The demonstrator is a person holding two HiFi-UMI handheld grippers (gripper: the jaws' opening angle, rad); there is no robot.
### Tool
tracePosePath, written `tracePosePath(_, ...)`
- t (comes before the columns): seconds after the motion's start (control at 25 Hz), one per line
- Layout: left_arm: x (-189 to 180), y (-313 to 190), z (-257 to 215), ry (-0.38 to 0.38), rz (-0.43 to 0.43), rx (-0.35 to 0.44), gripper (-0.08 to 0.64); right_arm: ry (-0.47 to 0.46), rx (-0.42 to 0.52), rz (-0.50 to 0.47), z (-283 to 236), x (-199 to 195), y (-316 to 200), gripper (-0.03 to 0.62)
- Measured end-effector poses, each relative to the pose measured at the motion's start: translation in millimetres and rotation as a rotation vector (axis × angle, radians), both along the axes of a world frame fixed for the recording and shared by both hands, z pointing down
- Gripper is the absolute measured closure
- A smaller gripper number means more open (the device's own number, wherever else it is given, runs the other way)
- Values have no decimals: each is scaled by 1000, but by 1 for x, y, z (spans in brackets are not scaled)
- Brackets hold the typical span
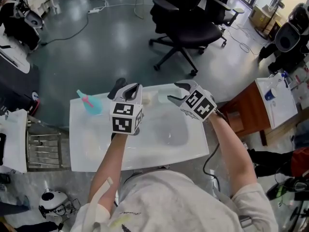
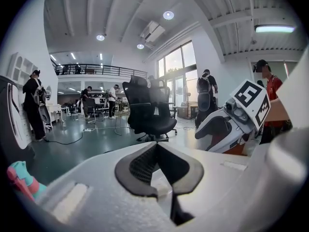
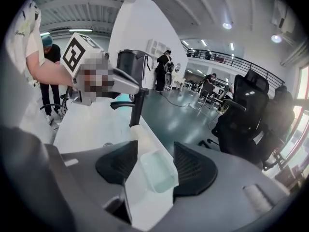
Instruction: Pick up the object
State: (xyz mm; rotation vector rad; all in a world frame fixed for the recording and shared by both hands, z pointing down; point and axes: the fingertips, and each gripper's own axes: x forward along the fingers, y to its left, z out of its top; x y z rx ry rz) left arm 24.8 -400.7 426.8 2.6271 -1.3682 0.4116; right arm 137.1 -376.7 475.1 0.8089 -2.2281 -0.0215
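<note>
A small pale green see-through dish (image 3: 157, 173) lies on the white washbasin top (image 3: 91, 124), near its far edge (image 1: 163, 94). My right gripper (image 3: 155, 148) is open. Its two black pads stand either side of the dish without pressing on it. In the head view it reaches in from the right (image 1: 175, 94). My left gripper (image 1: 129, 89) hovers over the basin top to the left of it. Its pads (image 2: 155, 149) meet at the tips, with nothing between them. A cream lump (image 3: 137, 132) lies just beyond the dish.
A black tap (image 3: 136, 105) rises beside the left gripper. A teal cup (image 1: 91, 104) with something pink in it stands at the far left. The basin bowl (image 1: 169, 134) sinks in mid-top. A black office chair (image 1: 188, 23) is beyond, a wooden desk (image 1: 246, 105) to the right.
</note>
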Motion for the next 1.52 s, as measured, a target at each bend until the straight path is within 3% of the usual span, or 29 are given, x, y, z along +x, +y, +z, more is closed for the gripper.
tracePosePath(0.84,-5,6,4,-21,9,0,561,270,-219,-200,85,-7,18,371)
tracePosePath(1.52,-11,6,17,-68,-14,-14,561,367,-314,-288,134,-3,14,420)
